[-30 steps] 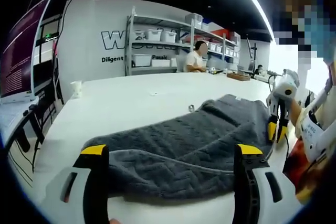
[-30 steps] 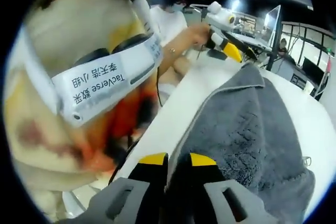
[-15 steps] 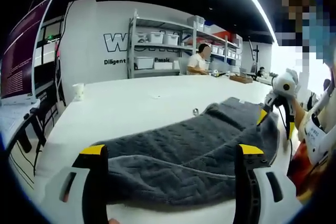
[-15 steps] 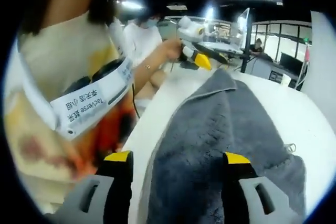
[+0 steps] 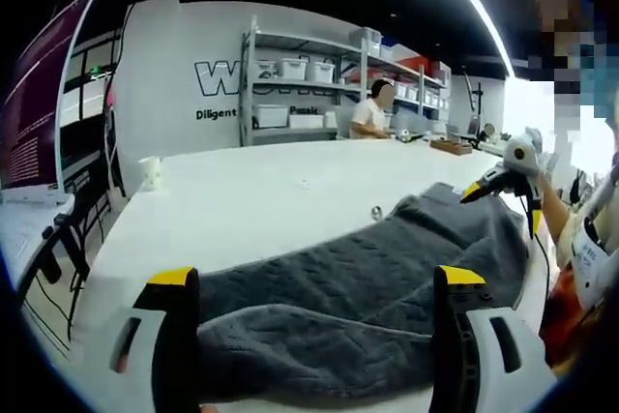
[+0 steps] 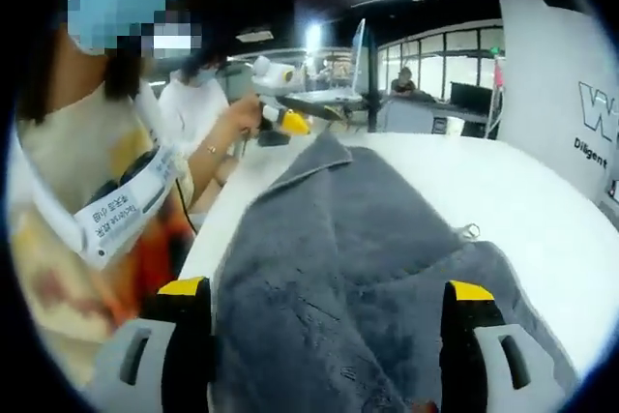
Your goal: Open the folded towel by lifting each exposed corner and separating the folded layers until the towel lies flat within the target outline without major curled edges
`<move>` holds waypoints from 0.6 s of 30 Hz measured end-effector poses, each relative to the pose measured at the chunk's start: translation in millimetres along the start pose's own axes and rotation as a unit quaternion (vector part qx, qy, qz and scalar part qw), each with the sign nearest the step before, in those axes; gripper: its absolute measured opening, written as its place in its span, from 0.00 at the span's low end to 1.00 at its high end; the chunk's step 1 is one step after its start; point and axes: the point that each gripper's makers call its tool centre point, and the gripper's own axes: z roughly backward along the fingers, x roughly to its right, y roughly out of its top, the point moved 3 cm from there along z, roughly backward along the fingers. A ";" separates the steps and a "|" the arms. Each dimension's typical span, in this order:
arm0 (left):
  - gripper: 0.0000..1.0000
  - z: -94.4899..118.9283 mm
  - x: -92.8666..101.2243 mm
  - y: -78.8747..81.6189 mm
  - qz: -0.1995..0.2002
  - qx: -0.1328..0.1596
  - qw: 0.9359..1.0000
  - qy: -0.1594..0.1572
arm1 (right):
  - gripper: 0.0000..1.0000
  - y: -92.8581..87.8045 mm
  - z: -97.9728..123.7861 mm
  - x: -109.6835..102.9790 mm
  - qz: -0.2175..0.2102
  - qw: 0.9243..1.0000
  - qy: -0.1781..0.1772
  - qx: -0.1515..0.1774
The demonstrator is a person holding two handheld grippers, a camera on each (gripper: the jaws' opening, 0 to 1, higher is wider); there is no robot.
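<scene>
Both the left tool (image 5: 309, 282) and right tool (image 6: 327, 292) gape wide, empty, over the grey towel (image 5: 368, 273) on the white worktop (image 5: 242, 200).

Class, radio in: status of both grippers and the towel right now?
Left gripper open, right gripper open. Dark grey textured towel loose on white table, still layered. Nothing blocking.

Towel (image 5: 387, 268) spread on the table (image 5: 242, 200), cup (image 5: 150, 171) well beyond it, shelves (image 5: 309, 84) behind the table
</scene>
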 end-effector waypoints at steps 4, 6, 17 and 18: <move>0.99 -10.5 -17.2 -1.0 0.020 -0.003 1.000 0.011 | 0.99 -8.8 11.9 24.6 -0.017 0.998 -0.056 0.002; 0.98 -13.8 -23.5 -0.9 0.022 -0.007 1.000 0.015 | 0.99 -10.9 18.8 36.8 -0.033 0.996 -0.083 0.011; 0.96 -31.2 -45.1 -4.9 0.006 -0.036 0.999 0.028 | 0.99 -37.4 64.9 99.8 -0.077 0.975 -0.208 -0.003; 0.95 -32.4 -47.3 -5.6 0.004 -0.039 0.999 0.031 | 0.99 -38.4 67.8 103.1 -0.076 0.973 -0.216 -0.007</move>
